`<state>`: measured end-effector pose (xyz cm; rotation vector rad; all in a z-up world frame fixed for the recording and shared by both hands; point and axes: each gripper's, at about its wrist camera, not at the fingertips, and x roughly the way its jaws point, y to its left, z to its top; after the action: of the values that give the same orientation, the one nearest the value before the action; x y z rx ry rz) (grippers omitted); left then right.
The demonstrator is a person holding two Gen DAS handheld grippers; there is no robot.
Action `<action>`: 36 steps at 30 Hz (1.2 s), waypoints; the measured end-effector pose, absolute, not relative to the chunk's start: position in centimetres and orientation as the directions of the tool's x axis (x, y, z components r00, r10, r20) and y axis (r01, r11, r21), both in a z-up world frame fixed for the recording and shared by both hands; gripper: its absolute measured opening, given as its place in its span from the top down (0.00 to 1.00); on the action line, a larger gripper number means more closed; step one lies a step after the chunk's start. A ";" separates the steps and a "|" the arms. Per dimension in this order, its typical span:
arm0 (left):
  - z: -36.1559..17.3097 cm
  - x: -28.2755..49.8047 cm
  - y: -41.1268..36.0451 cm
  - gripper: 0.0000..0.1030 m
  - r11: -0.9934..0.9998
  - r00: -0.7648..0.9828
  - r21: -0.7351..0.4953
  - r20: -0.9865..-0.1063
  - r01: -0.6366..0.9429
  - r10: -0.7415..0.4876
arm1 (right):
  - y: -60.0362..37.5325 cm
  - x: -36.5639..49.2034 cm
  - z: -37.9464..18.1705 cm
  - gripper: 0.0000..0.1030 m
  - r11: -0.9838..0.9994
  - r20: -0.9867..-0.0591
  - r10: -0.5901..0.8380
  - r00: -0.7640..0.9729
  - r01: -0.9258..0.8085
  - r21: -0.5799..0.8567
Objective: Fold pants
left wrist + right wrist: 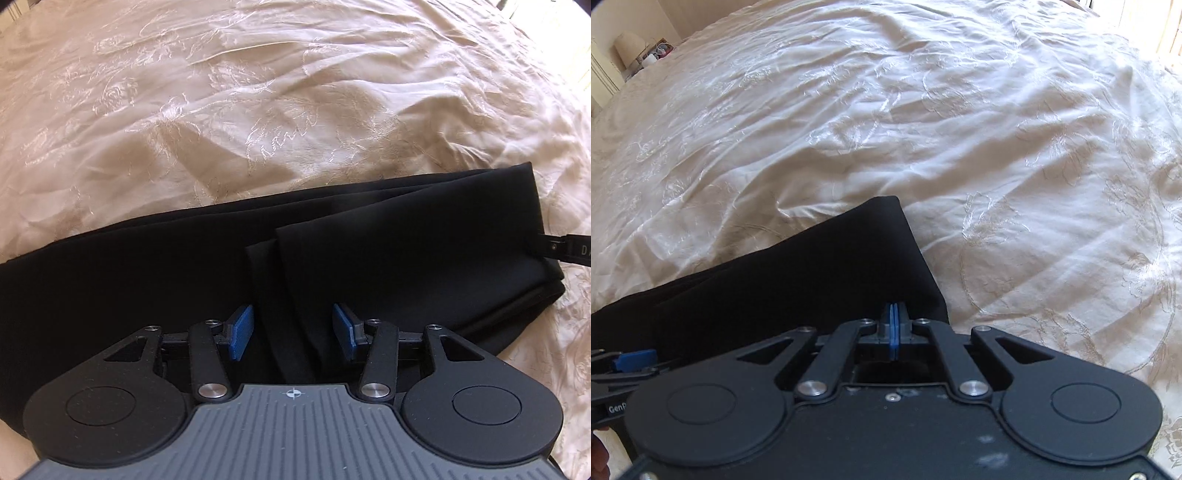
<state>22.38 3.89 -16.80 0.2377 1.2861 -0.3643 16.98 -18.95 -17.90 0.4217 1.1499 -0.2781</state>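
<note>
I am hovering my left gripper (293, 330), pads apart, over the black pants (147, 280) at lower center; my right gripper (894, 325) is pinching together beside their right edge, whether on cloth I cannot tell.

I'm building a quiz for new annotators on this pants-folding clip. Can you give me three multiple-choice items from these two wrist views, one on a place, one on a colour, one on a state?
1. Where do the pants lie?
A. On a pale embroidered bedspread
B. On a wooden floor
C. Over a chair back

2. What colour are the pads on the left gripper?
A. Red
B. Blue
C. Yellow

3. How do the jaws of the right gripper stand?
A. Wide open above the cloth
B. Shut, pads pressed together
C. Out of view

Key:
1 A, the black cloth rests flat on the cream, flower-stitched cover.
2 B, both pads show blue in the left wrist view.
3 B, the two blue pads meet with no gap at the folded edge; whether cloth is pinched between them cannot be told.
</note>
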 end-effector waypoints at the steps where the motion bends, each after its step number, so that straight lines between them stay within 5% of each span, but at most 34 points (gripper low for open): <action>1: -16.7 22.5 4.1 0.54 0.921 0.230 -0.039 -0.964 0.388 -0.137 | -18.9 17.1 -18.1 0.98 0.891 -0.922 0.000 0.387 0.419 0.176; 11: -13.0 20.2 6.5 0.55 0.934 0.282 0.035 -0.957 0.357 -0.072 | -17.9 15.5 -13.8 0.90 0.915 -0.869 0.028 0.494 0.338 0.221; 21: -10.2 13.6 10.9 0.55 0.970 0.295 0.062 -0.955 0.236 -0.011 | -15.6 13.2 -15.0 0.90 0.946 -0.903 0.080 0.422 0.252 0.201; 26: -8.7 9.7 13.4 0.55 0.984 0.333 0.083 -0.943 0.159 0.026 | -13.7 10.5 -10.6 0.77 0.952 -0.839 0.162 0.519 0.141 0.270; 36: -7.8 3.6 15.1 0.52 0.980 0.312 0.175 -0.930 -0.091 0.195 | -8.6 5.3 -9.1 0.75 0.927 -0.804 0.359 0.474 -0.084 0.365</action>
<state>3.58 15.07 -7.81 0.0956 1.2397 0.1891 5.34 -8.63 -9.10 0.2929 1.0455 0.2754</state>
